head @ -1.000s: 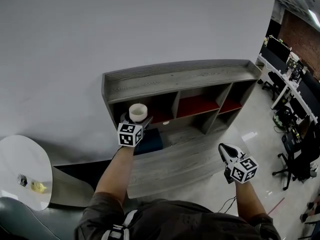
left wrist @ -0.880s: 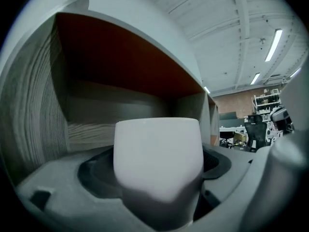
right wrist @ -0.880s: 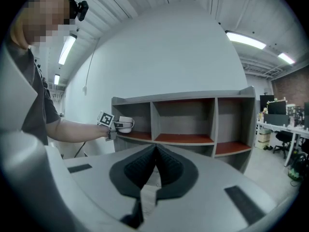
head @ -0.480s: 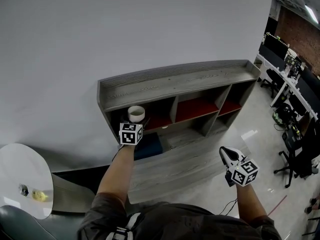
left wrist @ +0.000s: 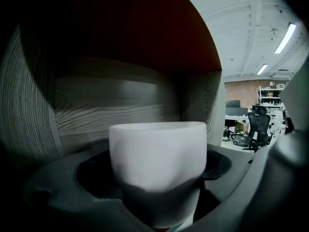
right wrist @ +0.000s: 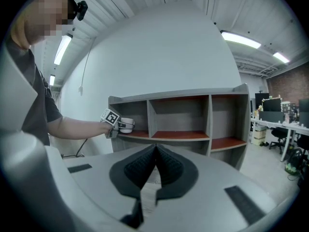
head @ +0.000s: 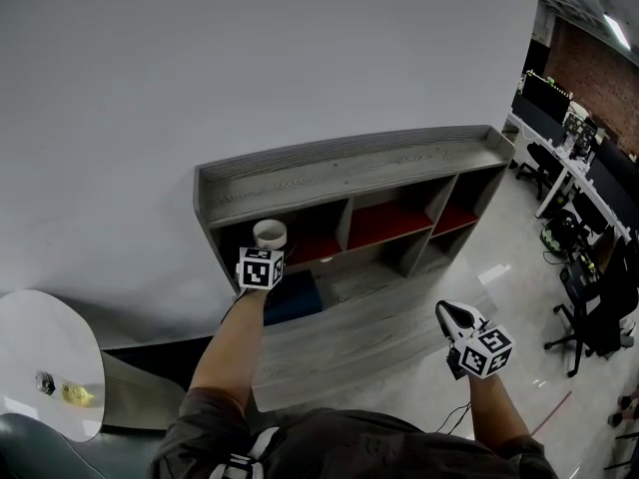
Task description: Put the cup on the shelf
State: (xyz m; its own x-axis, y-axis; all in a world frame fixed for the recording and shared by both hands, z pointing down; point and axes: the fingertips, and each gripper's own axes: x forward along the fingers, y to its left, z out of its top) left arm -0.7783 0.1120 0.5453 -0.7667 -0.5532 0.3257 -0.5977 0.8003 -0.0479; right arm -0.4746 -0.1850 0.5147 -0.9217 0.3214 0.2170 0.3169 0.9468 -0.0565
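A white cup (head: 270, 234) (left wrist: 157, 163) (right wrist: 127, 124) sits upright between the jaws of my left gripper (head: 267, 246) (left wrist: 159, 178), which is shut on it. The cup is inside the left compartment of a grey wooden shelf unit (head: 339, 164) (right wrist: 178, 97) with red inner boards; whether its base touches the board is hidden. My right gripper (head: 450, 315) (right wrist: 153, 151) hangs low at the right, well away from the shelf, jaws shut with nothing between them.
A dark blue object (head: 296, 295) lies on the lower shelf board below the cup. A round white table (head: 40, 342) with small items stands at the far left. Office chairs (head: 599, 307) and desks (head: 564, 158) fill the right side.
My left gripper has carried the cup forward and into the left compartment. The right gripper has stayed low at the right, barely shifting.
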